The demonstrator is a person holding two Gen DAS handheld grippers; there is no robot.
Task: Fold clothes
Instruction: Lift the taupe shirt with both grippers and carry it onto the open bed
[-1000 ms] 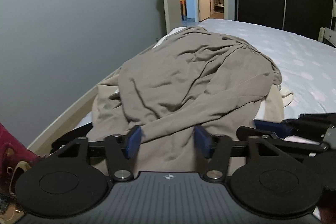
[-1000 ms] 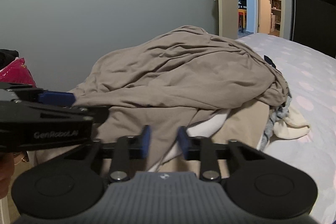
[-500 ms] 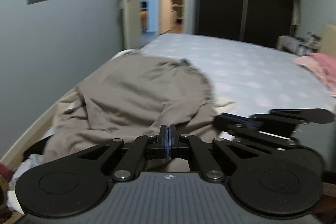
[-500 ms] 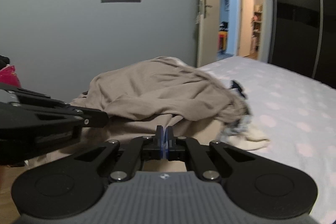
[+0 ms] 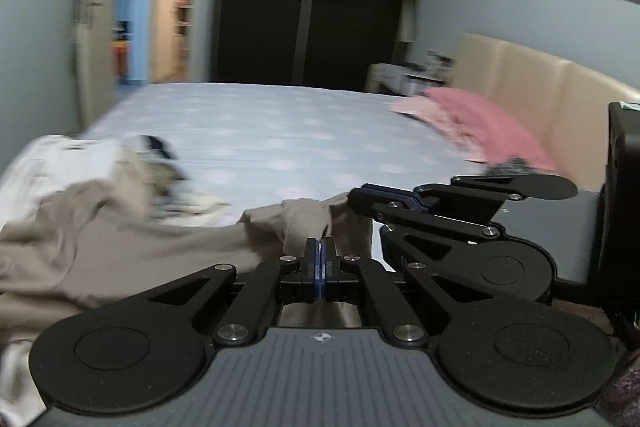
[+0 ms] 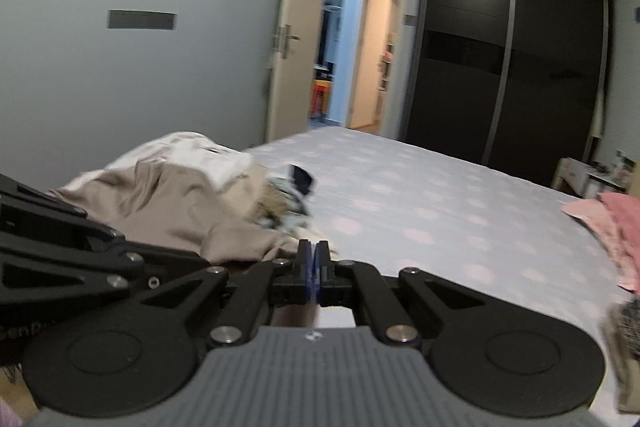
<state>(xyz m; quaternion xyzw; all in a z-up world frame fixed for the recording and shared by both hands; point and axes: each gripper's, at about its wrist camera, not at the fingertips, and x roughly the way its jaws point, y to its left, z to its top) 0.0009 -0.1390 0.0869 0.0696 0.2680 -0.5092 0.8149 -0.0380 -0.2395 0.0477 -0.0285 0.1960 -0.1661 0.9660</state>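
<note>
While both your tools pinch the beige garment [image 5: 120, 227], it trails from the clothes pile [image 6: 188, 179] at the bed's [image 5: 280, 139] near left corner across to you; your left tool [image 5: 320, 251] has its blue pads pressed together on a bunched fold of that cloth; your right tool [image 6: 313, 254] is likewise clamped, the beige fabric gathered at its tips, though blur hides the exact contact; a pink garment [image 5: 480, 127] lies well apart on the bed's right side, by the headboard [image 5: 532, 83]; dark wardrobe doors [image 6: 500, 67] stand beyond.
</note>
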